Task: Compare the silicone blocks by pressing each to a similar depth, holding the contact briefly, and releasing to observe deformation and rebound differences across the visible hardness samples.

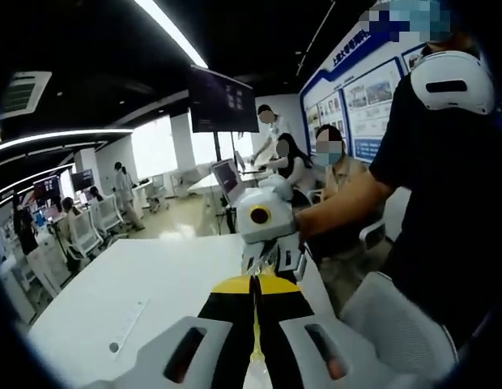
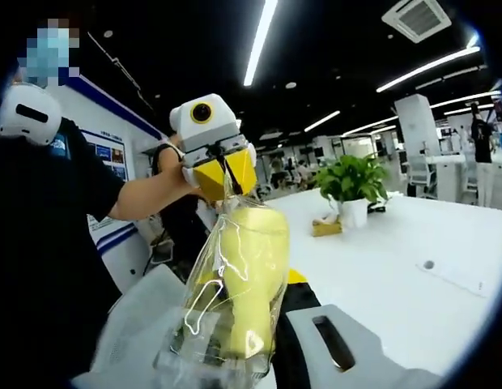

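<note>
Right claw (image 2: 235,356) and left claw (image 2: 224,174) each pinch one end of a clear plastic bag (image 2: 206,312) stretched between them above the white table (image 2: 413,243). A yellow silicone block (image 2: 251,275) sits inside the bag, just ahead of the right claw. A potted plant (image 2: 350,190) stands on the table, well beyond.

In the left gripper view, the left claw (image 1: 255,324) has its jaws together on the thin bag edge.
</note>
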Available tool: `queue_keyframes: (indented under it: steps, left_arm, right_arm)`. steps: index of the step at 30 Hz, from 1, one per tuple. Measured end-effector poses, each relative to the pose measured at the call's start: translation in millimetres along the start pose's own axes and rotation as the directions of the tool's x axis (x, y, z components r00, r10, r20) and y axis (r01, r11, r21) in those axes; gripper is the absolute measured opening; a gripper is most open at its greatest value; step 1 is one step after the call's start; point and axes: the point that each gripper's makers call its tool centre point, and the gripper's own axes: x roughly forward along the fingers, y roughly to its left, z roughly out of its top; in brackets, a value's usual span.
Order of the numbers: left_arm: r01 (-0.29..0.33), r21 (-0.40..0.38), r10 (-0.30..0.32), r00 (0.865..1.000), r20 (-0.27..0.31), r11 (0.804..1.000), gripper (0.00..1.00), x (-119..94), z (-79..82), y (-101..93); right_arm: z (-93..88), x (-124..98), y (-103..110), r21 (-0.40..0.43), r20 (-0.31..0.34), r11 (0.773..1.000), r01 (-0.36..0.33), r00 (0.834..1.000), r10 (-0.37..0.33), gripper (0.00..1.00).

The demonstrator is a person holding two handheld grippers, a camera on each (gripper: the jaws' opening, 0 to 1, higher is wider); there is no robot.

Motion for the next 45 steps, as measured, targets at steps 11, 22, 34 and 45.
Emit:
queue_keyframes:
  steps: [11, 22, 34, 45]
  left_arm:
    - [-0.002, -0.025, 0.003, 1.000, 0.023, 1.000, 0.00, 3, -1.1, -6.4]
    - [-0.006, -0.044, 0.006, 1.000, -0.004, 0.999, 0.00, -1, -13.9, -10.9]
    - [-0.051, -0.071, 0.051, 0.999, 0.004, 0.996, 0.00, -14, -21.1, -7.5]
    - [-0.063, -0.060, 0.064, 0.998, 0.023, 0.996, 0.00, -12, -15.4, -0.2]
  right_arm:
    - [-4.5, -5, 6, 0.023, 0.003, 1.000, -0.019, 1.000, 0.019, 0.05]
    - [-17.2, 3, 7, 0.029, -0.010, 0.999, -0.016, 1.000, 0.017, 0.05]
    - [-20.1, 17, 7, 0.065, -0.021, 0.997, -0.027, 0.999, 0.029, 0.07]
    - [-29.8, 8, -5, 0.088, -0.053, 0.995, 0.047, 0.998, -0.043, 0.36]
